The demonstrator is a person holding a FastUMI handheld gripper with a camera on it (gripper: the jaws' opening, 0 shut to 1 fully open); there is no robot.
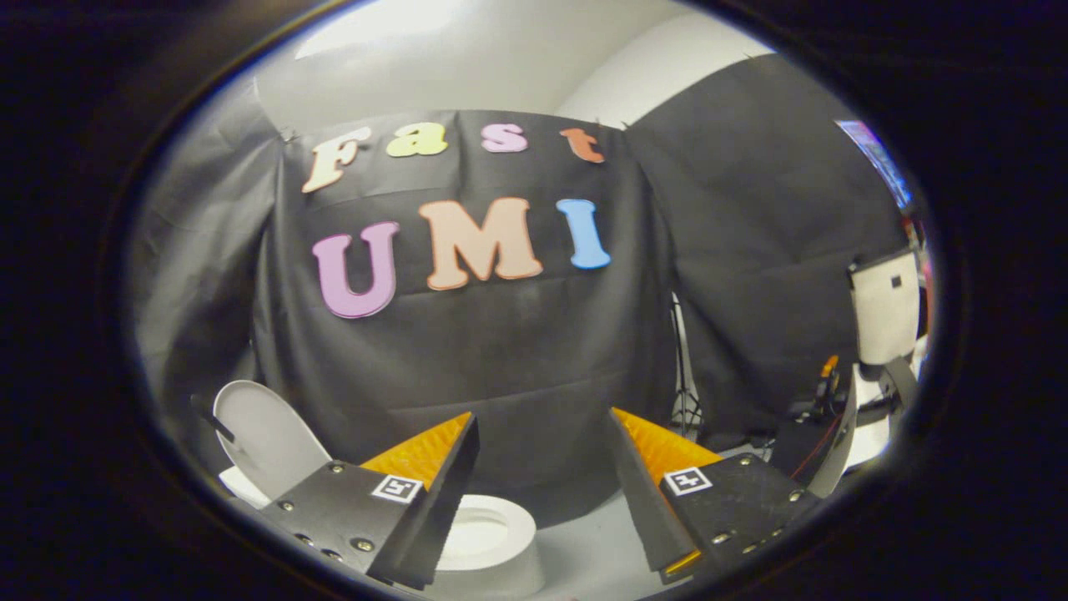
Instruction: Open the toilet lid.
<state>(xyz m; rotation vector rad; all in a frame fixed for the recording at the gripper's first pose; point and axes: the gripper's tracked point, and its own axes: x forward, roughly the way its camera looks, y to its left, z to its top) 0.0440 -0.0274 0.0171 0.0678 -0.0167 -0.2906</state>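
My gripper [542,426] hangs released, fingers spread wide with nothing between them. Each finger carries a small square black-and-white marker; I can read no other writing on it. The toilet lid [267,434] stands raised, just beyond the left finger, leaning back toward the black cloth wall [517,351]. The left finger hides part of the white toilet seat [492,530] below. Blurred equipment [834,392] sits far right, too unclear to identify.

the gripper [542,430] hangs in the air with its two fingers [434,501] spread wide apart — nothing pressed between them, both tips pointing forward and level.
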